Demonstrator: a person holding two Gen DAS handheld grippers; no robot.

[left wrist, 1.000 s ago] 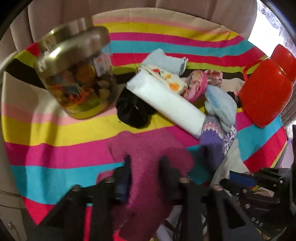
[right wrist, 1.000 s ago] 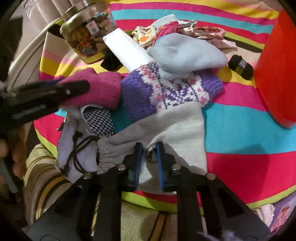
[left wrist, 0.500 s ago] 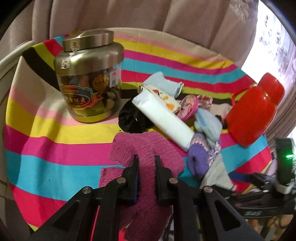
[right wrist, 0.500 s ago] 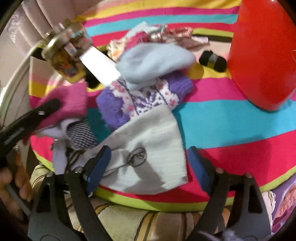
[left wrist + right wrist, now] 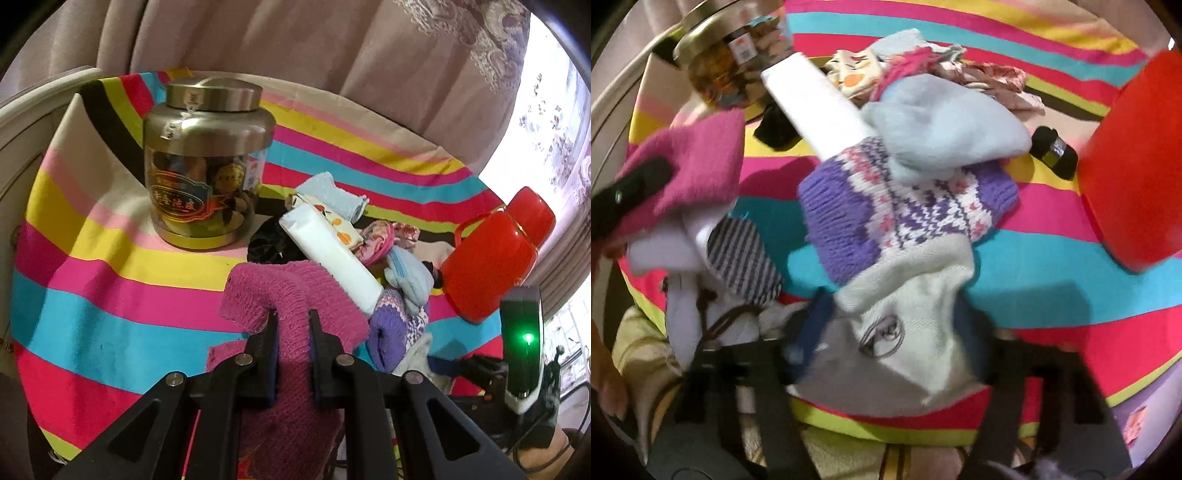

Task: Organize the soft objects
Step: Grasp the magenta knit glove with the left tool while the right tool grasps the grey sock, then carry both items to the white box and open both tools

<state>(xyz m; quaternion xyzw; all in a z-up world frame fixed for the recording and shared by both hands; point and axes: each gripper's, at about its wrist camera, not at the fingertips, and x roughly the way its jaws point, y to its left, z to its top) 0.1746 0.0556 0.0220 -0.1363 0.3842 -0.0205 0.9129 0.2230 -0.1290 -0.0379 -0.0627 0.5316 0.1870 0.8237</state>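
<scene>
Jar (image 5: 207, 162): far left on the striped cloth (image 5: 92, 280), the landmark, upright, lid on.
Left gripper (image 5: 293, 325): clamped tight on the magenta knit (image 5: 295, 295), right of the jar and nearer the camera.
Knit, handling: floppy, so lift clear of the pile before carrying, no dragging.
Purple patterned hat (image 5: 886, 206): further right of the jar, under the pale blue piece (image 5: 942, 125).
Right gripper (image 5: 886, 332): jaws apart and just been closing, blurred, astride the cream hat (image 5: 916, 295) with no grip on it.
Next: bite a thick fold, well in from the edge.

Left tongs (image 5: 292, 325) clamped, right tongs (image 5: 894, 325) apart
</scene>
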